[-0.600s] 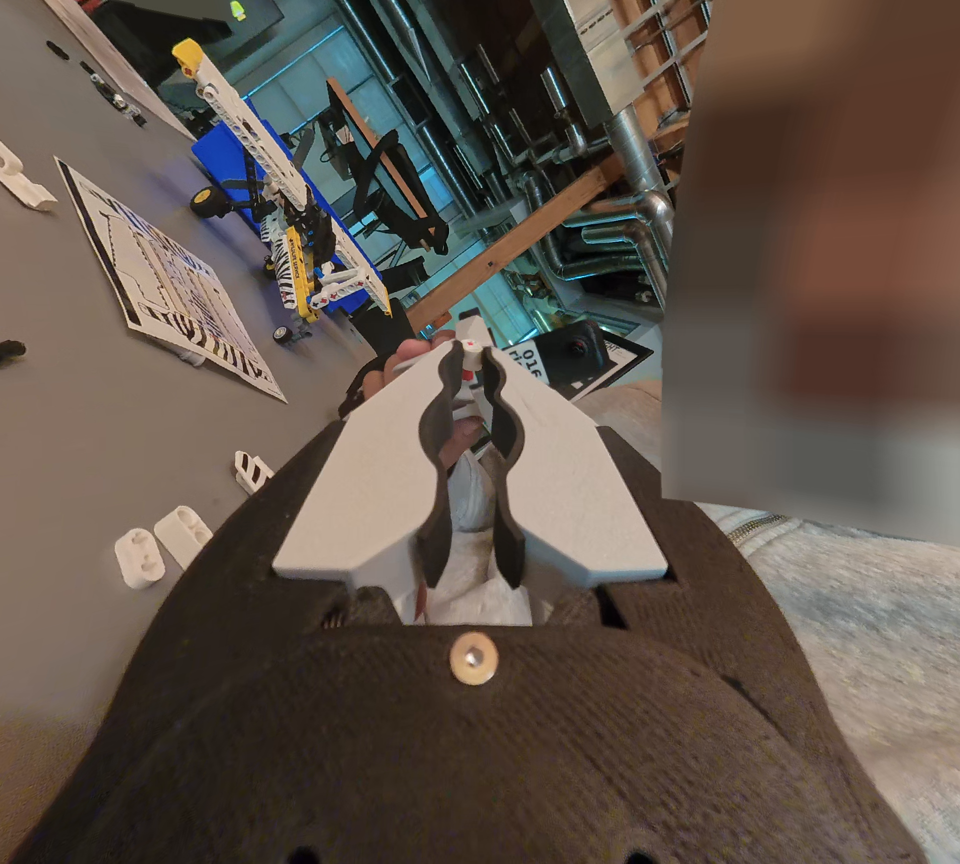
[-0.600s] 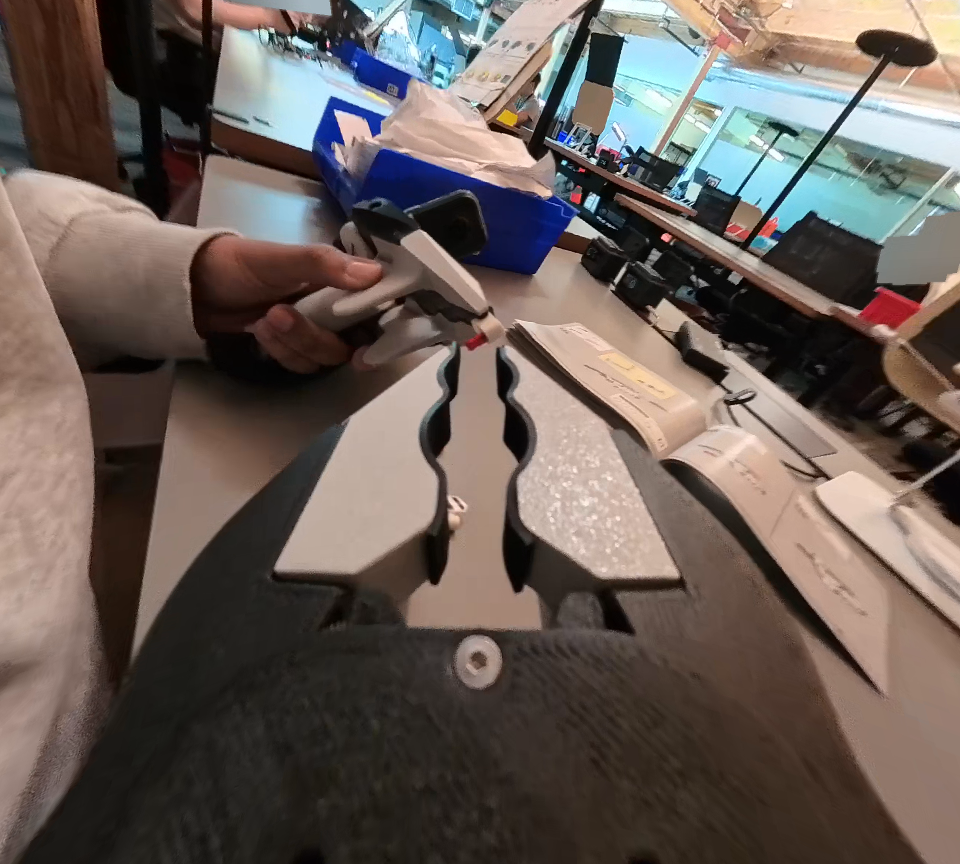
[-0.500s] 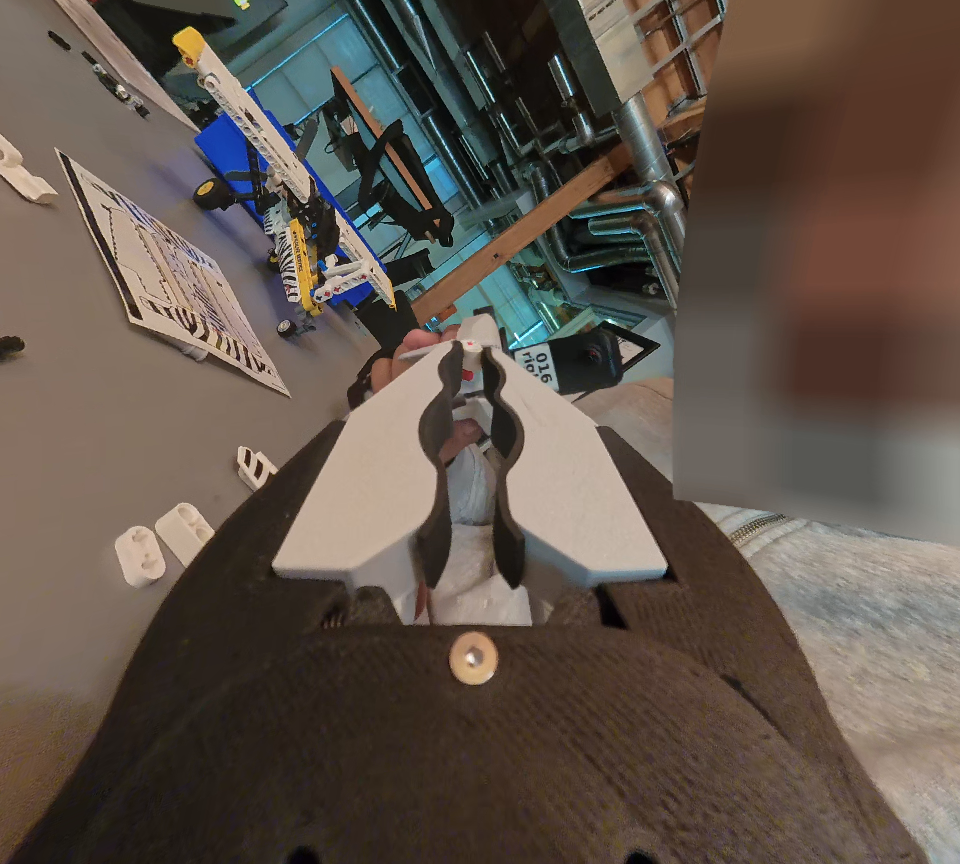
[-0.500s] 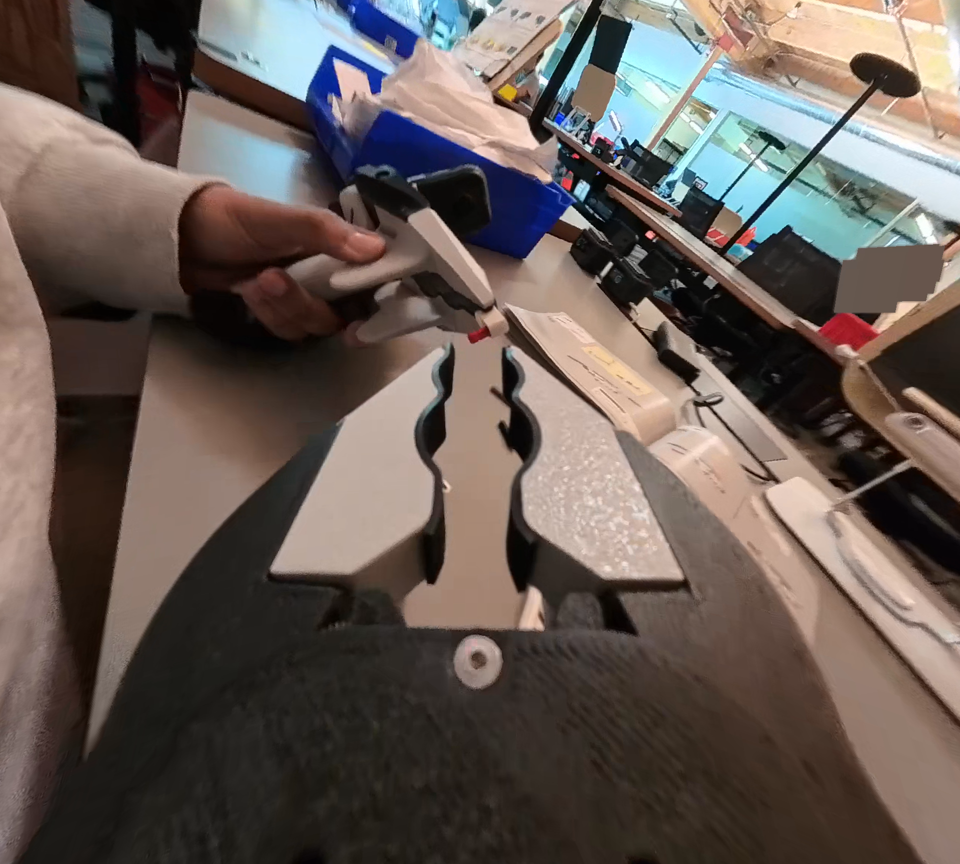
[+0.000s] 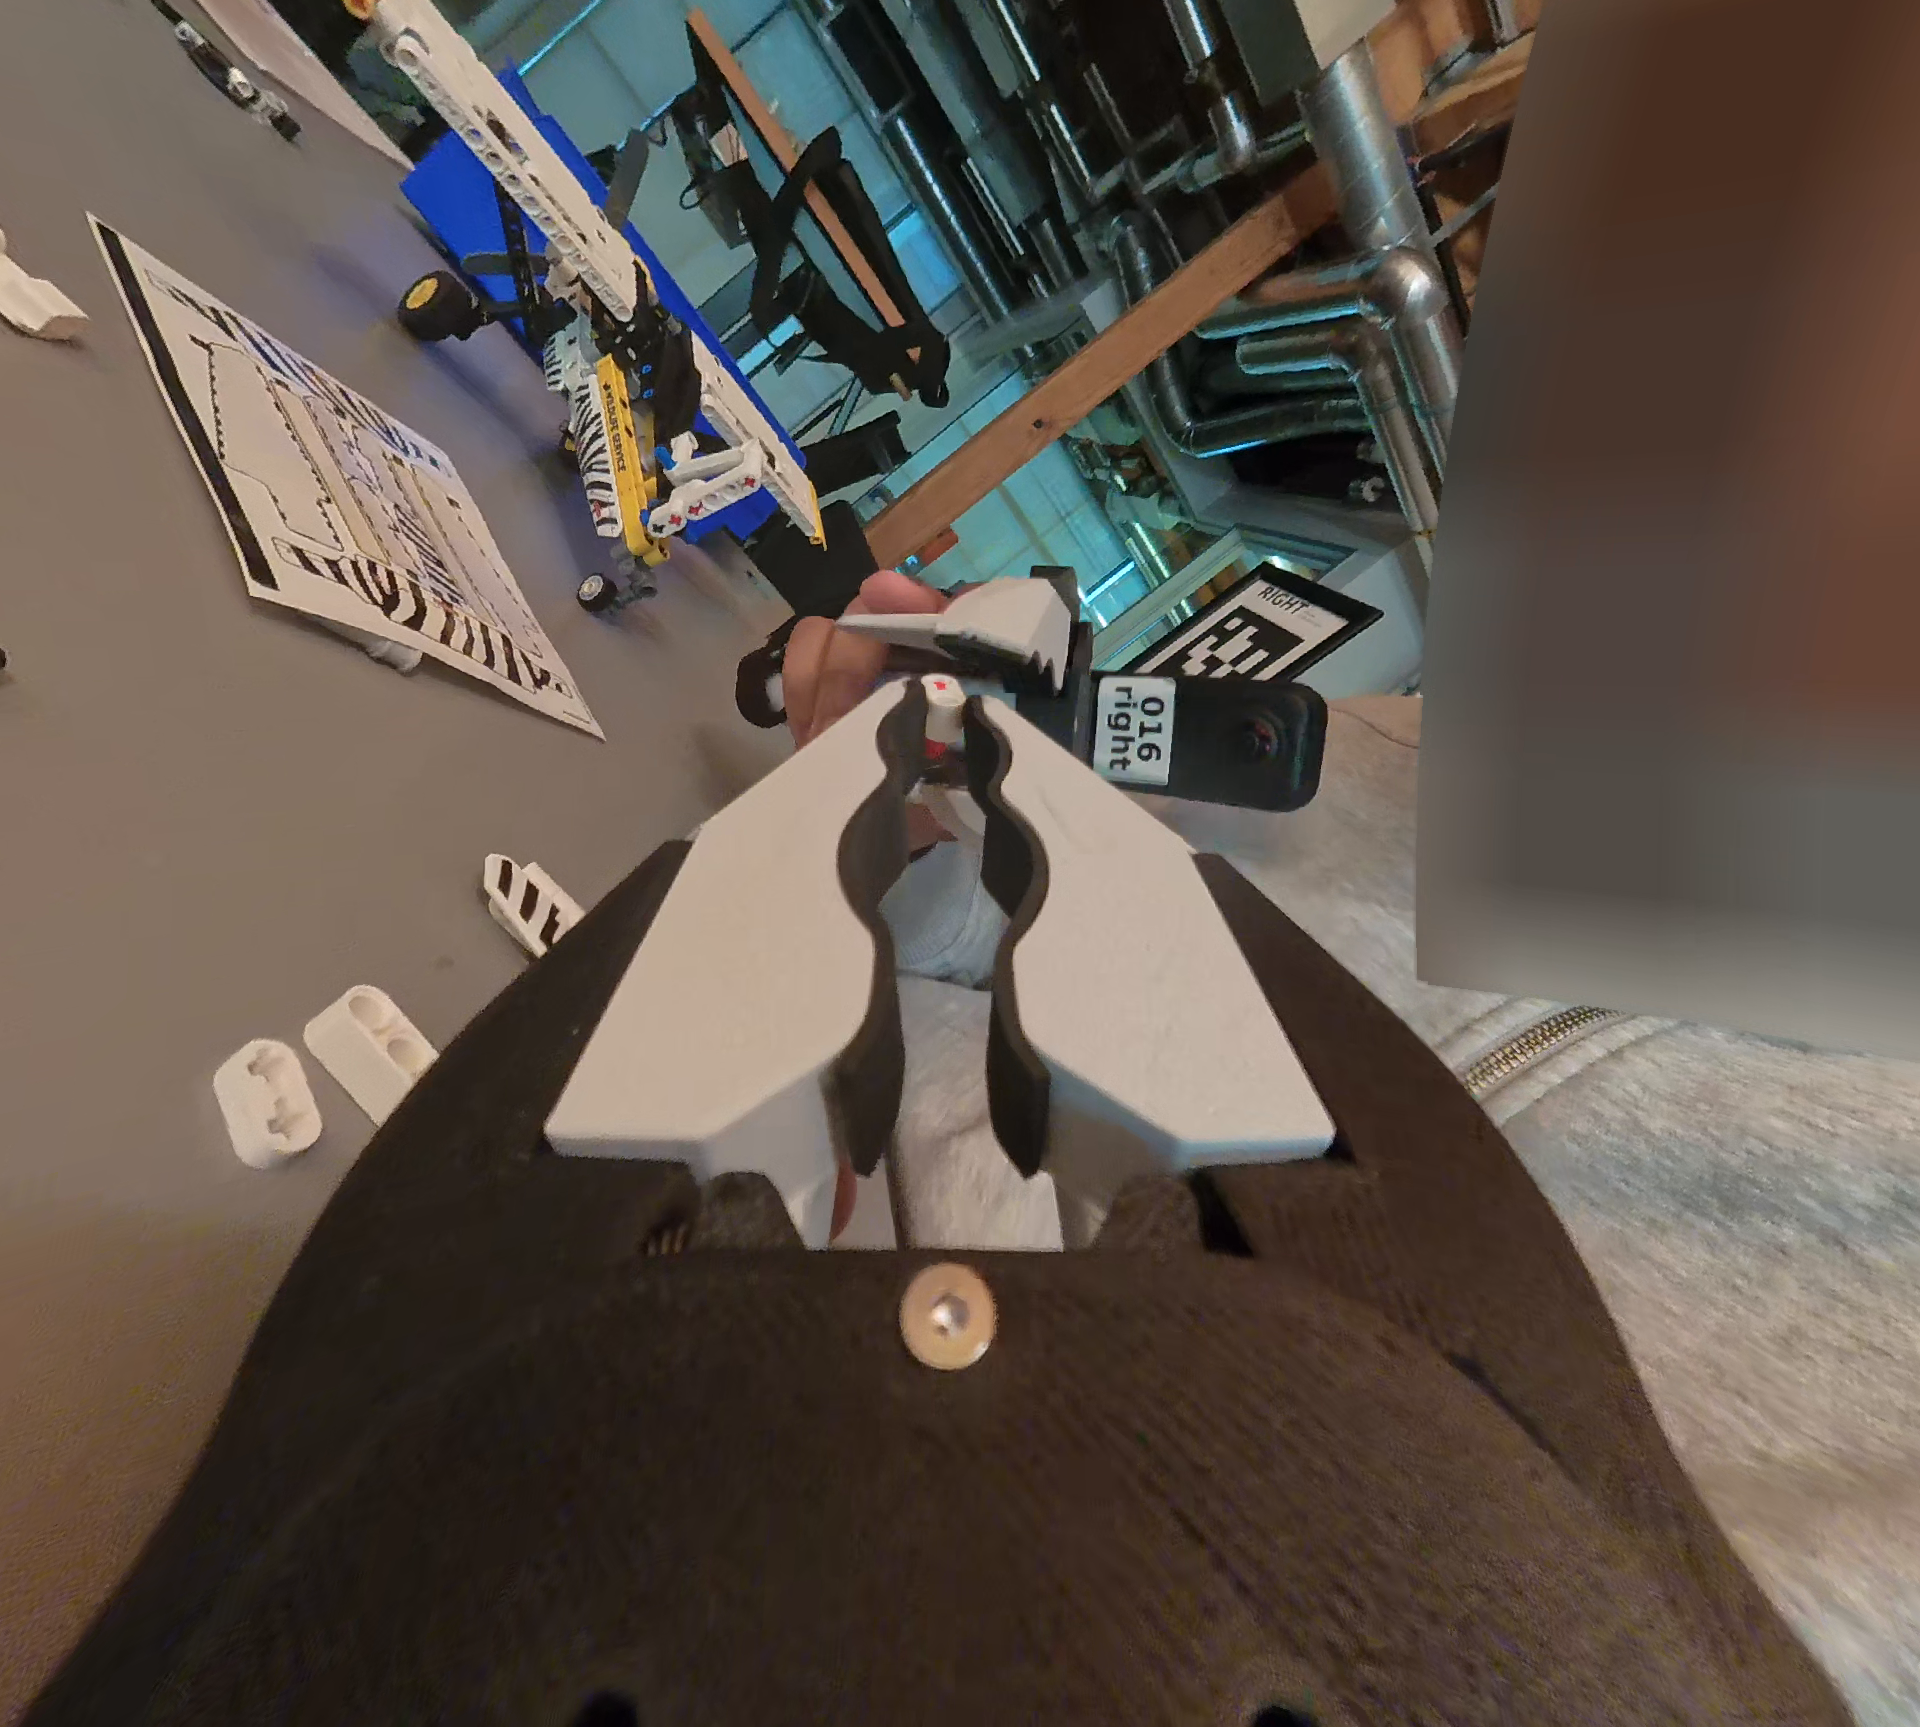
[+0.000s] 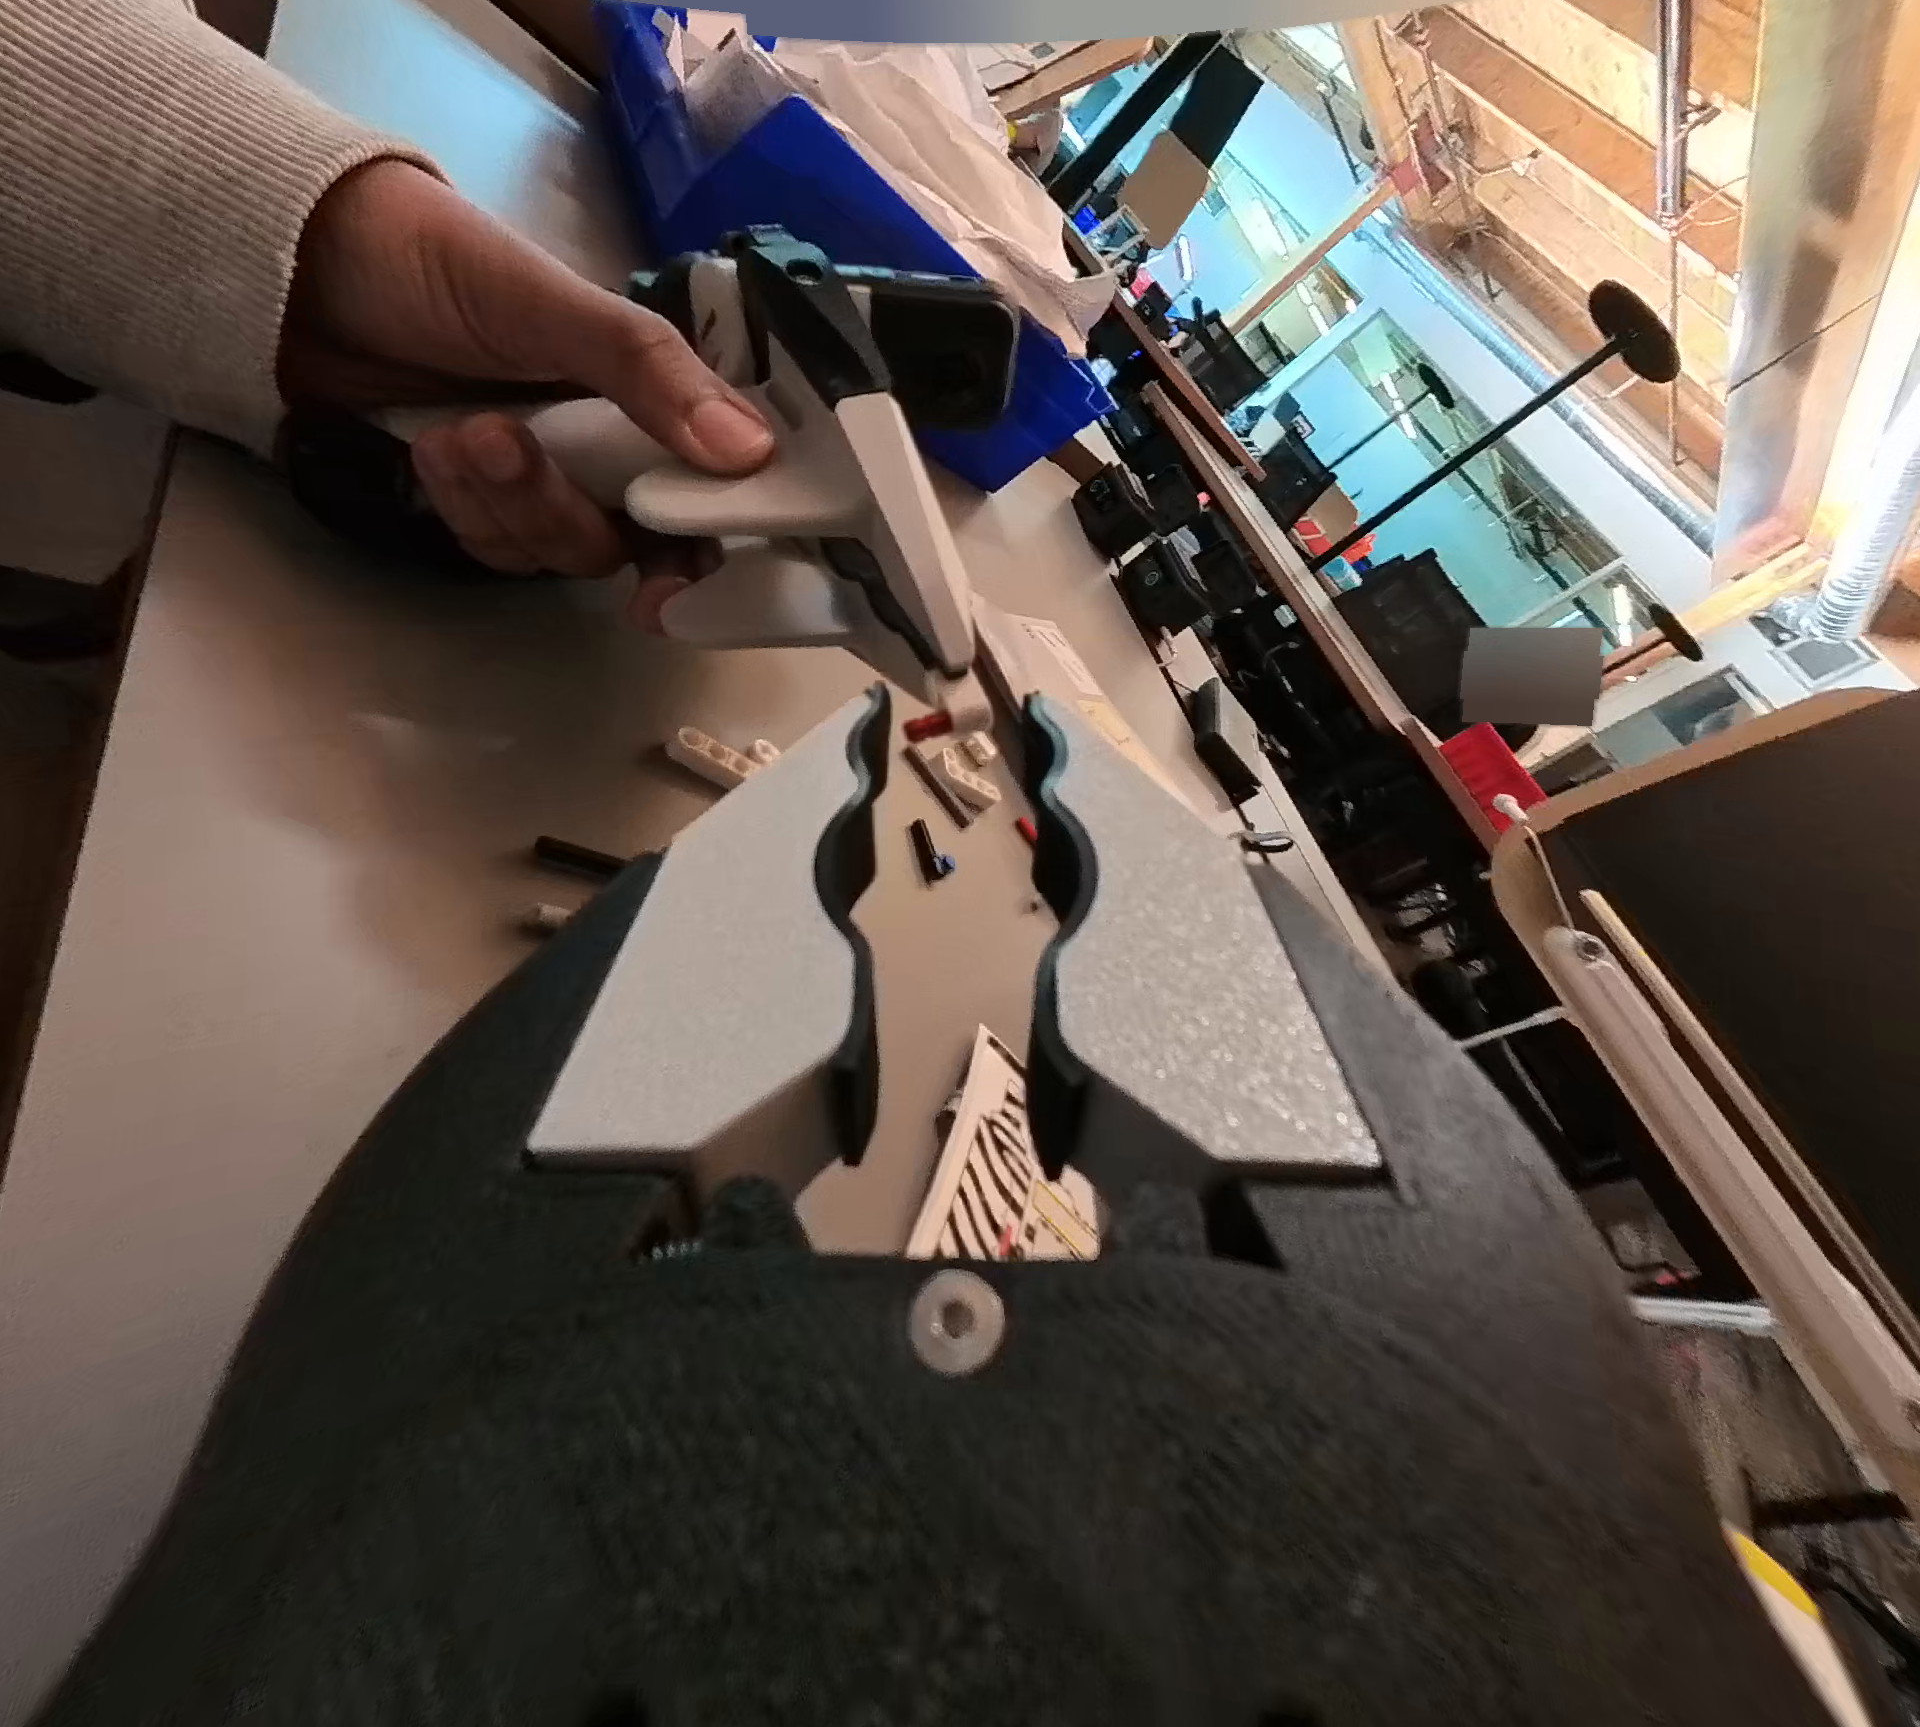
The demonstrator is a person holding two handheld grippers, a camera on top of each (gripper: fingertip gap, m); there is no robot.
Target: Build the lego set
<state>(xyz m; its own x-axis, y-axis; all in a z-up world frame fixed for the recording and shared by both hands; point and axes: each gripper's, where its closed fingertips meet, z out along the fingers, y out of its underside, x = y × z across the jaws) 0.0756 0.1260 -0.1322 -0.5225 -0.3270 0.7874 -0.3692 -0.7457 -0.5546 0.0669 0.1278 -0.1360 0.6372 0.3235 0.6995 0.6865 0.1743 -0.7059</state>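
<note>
The left gripper is clamped at its tips on a small white connector with a red pin, held up off the grey table. The right gripper, jaws parted and empty, has swung in since half a second ago, so that piece now sits just ahead of its gap, which suggests a hand-over or a two-handed mating is about to start. The part-built lego model stands well apart beside the sticker sheet, with loose white pieces on the table.
</note>
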